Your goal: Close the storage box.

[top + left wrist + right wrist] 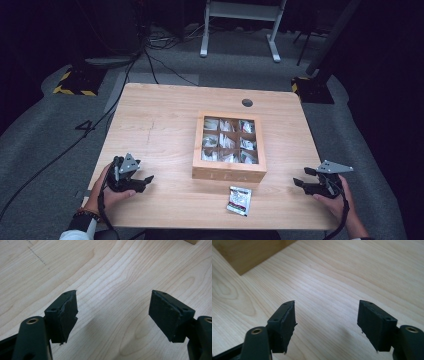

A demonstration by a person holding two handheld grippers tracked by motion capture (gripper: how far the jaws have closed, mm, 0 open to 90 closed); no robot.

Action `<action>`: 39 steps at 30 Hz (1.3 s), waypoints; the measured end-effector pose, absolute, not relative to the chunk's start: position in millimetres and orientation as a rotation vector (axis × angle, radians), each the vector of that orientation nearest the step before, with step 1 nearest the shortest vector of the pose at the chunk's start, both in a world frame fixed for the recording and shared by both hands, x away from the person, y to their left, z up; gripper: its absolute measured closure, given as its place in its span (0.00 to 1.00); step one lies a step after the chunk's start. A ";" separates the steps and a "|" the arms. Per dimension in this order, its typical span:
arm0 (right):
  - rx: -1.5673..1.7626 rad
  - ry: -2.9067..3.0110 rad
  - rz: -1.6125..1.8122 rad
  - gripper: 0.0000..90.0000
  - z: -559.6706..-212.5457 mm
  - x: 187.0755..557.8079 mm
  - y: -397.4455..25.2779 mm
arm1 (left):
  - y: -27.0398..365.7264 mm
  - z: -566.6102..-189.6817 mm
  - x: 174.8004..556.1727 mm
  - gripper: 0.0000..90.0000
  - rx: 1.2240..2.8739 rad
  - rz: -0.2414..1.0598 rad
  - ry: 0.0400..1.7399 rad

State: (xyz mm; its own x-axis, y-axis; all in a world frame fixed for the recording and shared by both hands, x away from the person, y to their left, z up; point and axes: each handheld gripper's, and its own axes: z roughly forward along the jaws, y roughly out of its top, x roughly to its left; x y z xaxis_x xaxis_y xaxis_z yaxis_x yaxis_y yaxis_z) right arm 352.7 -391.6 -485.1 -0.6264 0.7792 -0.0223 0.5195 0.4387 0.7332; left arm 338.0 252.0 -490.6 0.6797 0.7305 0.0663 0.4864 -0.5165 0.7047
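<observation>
A wooden box (229, 172) with a glass-paned lid divided into several compartments sits mid-table, holding pale sachets. One loose sachet (238, 200) with a red and white print lies flat just in front of the box. My left gripper (148, 181) rests near the table's front left corner, open and empty, with bare wood between its pads (65, 315). My right gripper (302, 177) sits at the front right edge, open and empty too, its jaws pointing left toward the box. A corner of the box (249, 252) appears at the top left of the right gripper view.
The light wooden table (160, 125) has a round cable hole (247, 103) at its far side. Beyond it are grey carpet, trailing cables (150, 60) and the white legs of another desk (240, 30). Bare wood lies left of the box.
</observation>
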 end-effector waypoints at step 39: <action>1.253 2.212 0.986 0.28 -503.8 339.0 -413.8 | 270.1 -505.1 331.0 0.23 2.152 0.414 1.077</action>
State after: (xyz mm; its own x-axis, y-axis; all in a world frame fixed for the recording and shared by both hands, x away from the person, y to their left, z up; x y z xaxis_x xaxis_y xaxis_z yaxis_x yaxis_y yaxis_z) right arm 339.0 -413.8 -503.8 -0.5105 0.8598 -0.0088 0.5685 0.3451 0.7468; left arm 331.0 270.1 -505.1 0.6058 0.7953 -0.0203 0.5767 -0.4214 0.6999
